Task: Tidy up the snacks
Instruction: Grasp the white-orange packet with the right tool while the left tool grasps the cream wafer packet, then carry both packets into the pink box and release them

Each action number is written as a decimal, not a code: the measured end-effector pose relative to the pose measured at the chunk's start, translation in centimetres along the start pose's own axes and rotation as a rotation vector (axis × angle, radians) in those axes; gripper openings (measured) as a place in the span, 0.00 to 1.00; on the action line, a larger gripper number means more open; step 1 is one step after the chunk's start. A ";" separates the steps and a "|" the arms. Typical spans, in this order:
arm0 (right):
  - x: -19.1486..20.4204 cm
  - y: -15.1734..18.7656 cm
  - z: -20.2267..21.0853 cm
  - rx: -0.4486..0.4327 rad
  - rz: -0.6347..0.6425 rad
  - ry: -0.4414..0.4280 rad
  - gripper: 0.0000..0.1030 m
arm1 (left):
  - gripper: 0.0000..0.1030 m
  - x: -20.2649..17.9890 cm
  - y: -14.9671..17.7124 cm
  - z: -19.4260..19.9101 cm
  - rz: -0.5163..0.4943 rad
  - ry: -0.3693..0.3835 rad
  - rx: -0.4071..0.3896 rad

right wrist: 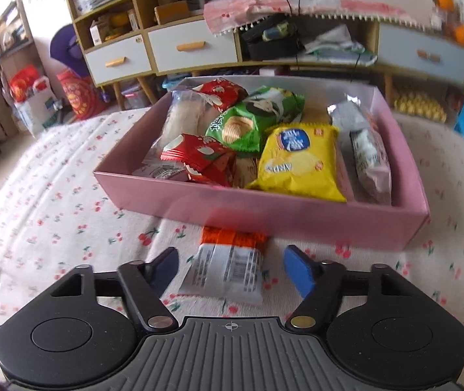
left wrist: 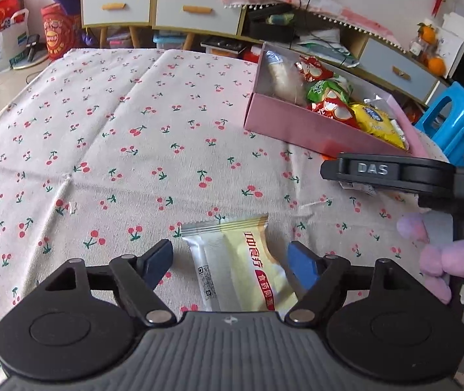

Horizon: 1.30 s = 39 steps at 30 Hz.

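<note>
A cream and silver snack packet (left wrist: 240, 265) lies on the cherry-print tablecloth between the fingers of my left gripper (left wrist: 232, 260); the jaws stand open and the pads do not touch it. In the right wrist view an orange and white snack packet (right wrist: 225, 267) lies in front of the pink box (right wrist: 264, 215), between the fingers of my right gripper (right wrist: 232, 267), which is open with gaps on both sides. The pink box (left wrist: 297, 127) holds several packets: red, green, yellow and silver. The other gripper (left wrist: 385, 176) shows at the right of the left wrist view.
The table carries a cherry-print cloth (left wrist: 101, 150). A sideboard with drawers (right wrist: 193, 49) stands behind the table, a blue plastic stool (left wrist: 450, 120) to the right. Bags sit on the floor at the left (left wrist: 7, 42). A pink plush sleeve (left wrist: 443, 257) shows at the right edge.
</note>
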State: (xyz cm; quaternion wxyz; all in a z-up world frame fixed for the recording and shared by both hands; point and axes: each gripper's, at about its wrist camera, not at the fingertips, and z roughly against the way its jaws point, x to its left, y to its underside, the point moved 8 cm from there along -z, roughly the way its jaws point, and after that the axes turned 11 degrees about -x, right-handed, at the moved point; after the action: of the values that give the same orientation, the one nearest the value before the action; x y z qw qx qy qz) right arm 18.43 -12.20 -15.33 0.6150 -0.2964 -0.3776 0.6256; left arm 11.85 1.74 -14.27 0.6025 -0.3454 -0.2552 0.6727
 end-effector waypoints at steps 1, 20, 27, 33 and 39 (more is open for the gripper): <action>0.2 0.0 -0.2 -0.007 0.022 0.016 0.58 | 0.73 0.0 0.0 -0.1 -0.006 -0.006 0.004; 0.8 0.5 2.2 0.077 0.010 -0.086 0.37 | 0.54 0.9 -0.3 0.0 -0.004 0.002 -0.010; -1.2 2.0 4.3 0.079 -0.010 -0.086 0.38 | 0.63 0.9 0.3 0.4 -0.018 0.016 -0.027; -2.9 2.8 5.8 0.067 -0.005 -0.068 0.38 | 0.61 0.3 0.8 0.5 -0.084 -0.003 -0.051; -3.9 2.7 6.6 0.066 -0.032 -0.056 0.38 | 0.46 0.3 0.5 0.6 -0.093 -0.018 -0.048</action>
State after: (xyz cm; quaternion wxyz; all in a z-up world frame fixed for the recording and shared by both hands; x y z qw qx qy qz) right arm 11.69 -16.69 -14.37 0.6235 -0.2524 -0.3785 0.6358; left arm 11.10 2.04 -14.34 0.6224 -0.3414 -0.2923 0.6408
